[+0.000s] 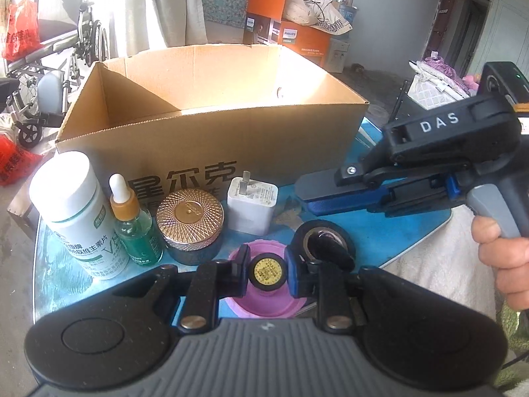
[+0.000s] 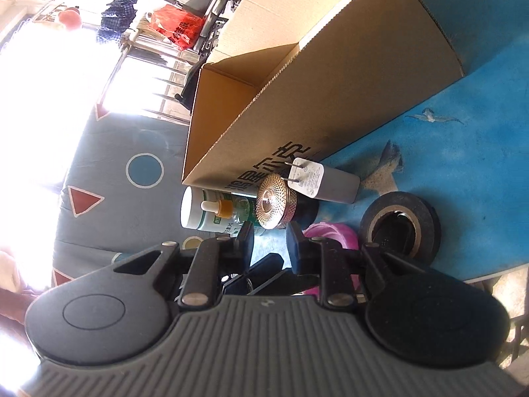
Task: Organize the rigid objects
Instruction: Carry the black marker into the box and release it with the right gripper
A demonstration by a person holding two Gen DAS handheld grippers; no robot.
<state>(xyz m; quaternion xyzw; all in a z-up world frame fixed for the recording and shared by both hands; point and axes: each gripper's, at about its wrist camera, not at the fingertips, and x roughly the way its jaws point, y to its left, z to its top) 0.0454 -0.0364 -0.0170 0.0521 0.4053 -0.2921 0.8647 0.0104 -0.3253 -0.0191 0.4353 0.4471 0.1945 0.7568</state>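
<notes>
My left gripper (image 1: 267, 273): jaws narrow, pads closed on a small black round item with a yellow printed face (image 1: 268, 270), held over a pink dish (image 1: 264, 307). My right gripper (image 2: 270, 243): jaws near together, nothing seen between the pads; in the left view its blue-edged fingers (image 1: 325, 195) lie flat and closed above the table, a hand (image 1: 506, 264) on the grey trigger. Table (image 1: 396, 241): blue printed top with bird motifs. Cardboard box (image 1: 211, 109): open, brown, black characters on the front wall, standing behind the row of goods. White pill bottle (image 1: 74, 215): upright, white cap, green-and-white label, far left. Dropper bottle (image 1: 134, 225): clear green glass, amber collar, white bulb, just beside the pill bottle. Cosmetic jar (image 1: 190, 223): dark body, rose-gold engraved lid, next along. White plug adapter (image 1: 253, 206): standing with prongs up, near the box front. Black tape roll (image 1: 325, 243): lying flat, a dark object in its core, just beside the pink dish.
</notes>
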